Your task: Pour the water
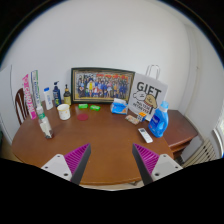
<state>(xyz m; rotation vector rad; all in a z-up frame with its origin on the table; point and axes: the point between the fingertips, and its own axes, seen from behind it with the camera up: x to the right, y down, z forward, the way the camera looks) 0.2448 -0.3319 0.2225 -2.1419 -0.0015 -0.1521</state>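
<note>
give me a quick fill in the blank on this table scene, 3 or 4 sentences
The gripper hangs over the wooden table with its fingers ____.
The white bag bears the printed word ____.
The framed photo leans against the ____.
Between the fingers there is ____.

Missing words: open; GIFT; wall; nothing

Open gripper (112,160) hovers empty before cluttered wooden table (105,140).
</note>
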